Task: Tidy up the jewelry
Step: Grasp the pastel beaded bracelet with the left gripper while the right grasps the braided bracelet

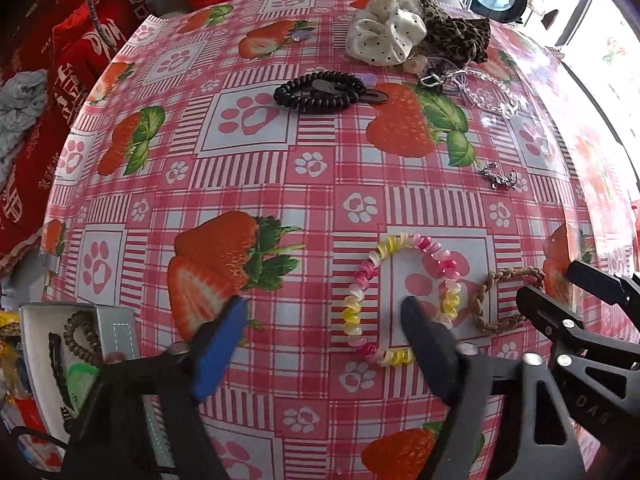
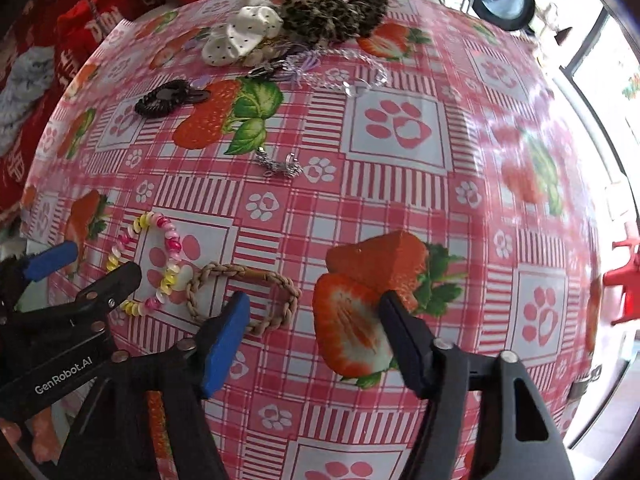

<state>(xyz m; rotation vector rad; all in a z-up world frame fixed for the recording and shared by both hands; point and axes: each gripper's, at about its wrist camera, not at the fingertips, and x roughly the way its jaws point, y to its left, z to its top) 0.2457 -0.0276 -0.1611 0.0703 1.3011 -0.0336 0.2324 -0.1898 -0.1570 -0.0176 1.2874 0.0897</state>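
A pink-and-yellow spiral hair tie [image 1: 362, 284] [image 2: 172, 240] lies on the strawberry tablecloth, with a braided tan bracelet [image 1: 480, 300] [image 2: 280, 280] just right of it. My left gripper [image 1: 324, 320] is open and empty; its right finger sits over the spiral tie's near edge. My right gripper [image 2: 314, 314] is open and empty, its left finger over the bracelet's near side. A grey box [image 1: 116, 324] at the lower left holds a dark spiral tie [image 1: 80, 336].
Farther back lie a black spiral tie with a hair clip [image 1: 320, 90] [image 2: 168, 98], a small silver chain [image 1: 498, 176] [image 2: 280, 166], a clear bead bracelet [image 1: 488, 92] [image 2: 352, 68], a white dotted scrunchie [image 1: 384, 36] [image 2: 240, 32] and a leopard scrunchie [image 1: 456, 36] [image 2: 332, 12].
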